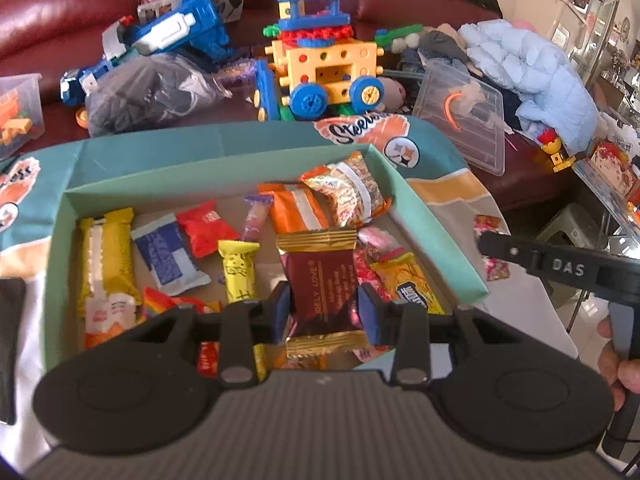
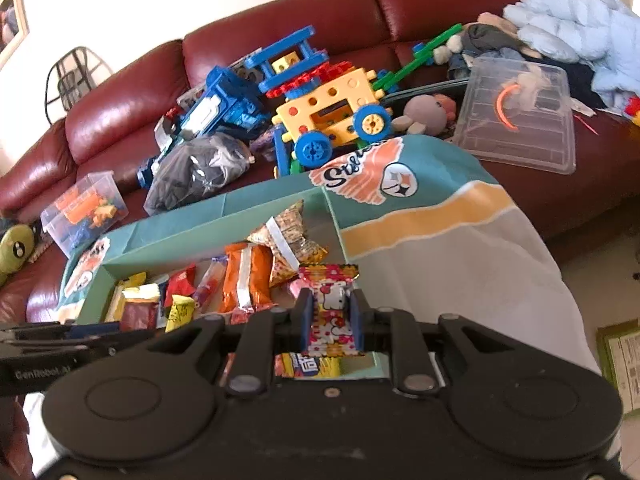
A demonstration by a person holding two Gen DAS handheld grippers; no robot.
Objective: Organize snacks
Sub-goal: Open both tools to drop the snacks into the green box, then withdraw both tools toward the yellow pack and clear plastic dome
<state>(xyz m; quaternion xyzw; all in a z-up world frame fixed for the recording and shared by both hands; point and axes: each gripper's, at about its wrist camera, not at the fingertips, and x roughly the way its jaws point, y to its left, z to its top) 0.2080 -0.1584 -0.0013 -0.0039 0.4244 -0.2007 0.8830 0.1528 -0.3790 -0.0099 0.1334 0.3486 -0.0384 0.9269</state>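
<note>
Two grippers each hold a wrapped snack over the green box [image 1: 236, 176] of sweets. The left gripper [image 1: 325, 314] is clamped on a dark red packet with gold ends [image 1: 322, 296], its blue pads pressing the packet's two sides, and the packet hangs above the near middle of the box. The right gripper [image 2: 331, 320] is closed tight on a small red-and-white cartoon-cat candy packet [image 2: 330, 312], held upright between its pads over the near right corner of the box. Inside the box lie many snacks: a long yellow bar [image 1: 106, 256] at the left, a blue-and-white packet [image 1: 170, 258] beside it, a red packet [image 1: 206, 232], a small yellow candy [image 1: 239, 268] near the middle, an orange packet [image 1: 292, 210] farther back, and a crinkled gold-patterned bag [image 1: 348, 190] leaning in the far right corner. A yellow packet [image 1: 404, 280] sits at the near right, just beside the held red one. The box rests on a teal, orange and white cloth [image 2: 440, 248] spread over a low surface. Beyond it stands a dark red leather sofa [image 2: 120, 108] crowded with toys: a yellow and blue building-block vehicle [image 1: 328, 64], a blue toy robot [image 1: 176, 28], a clear plastic lid [image 2: 520, 116] and a pale blue quilted jacket [image 1: 532, 68] at the far right.
</note>
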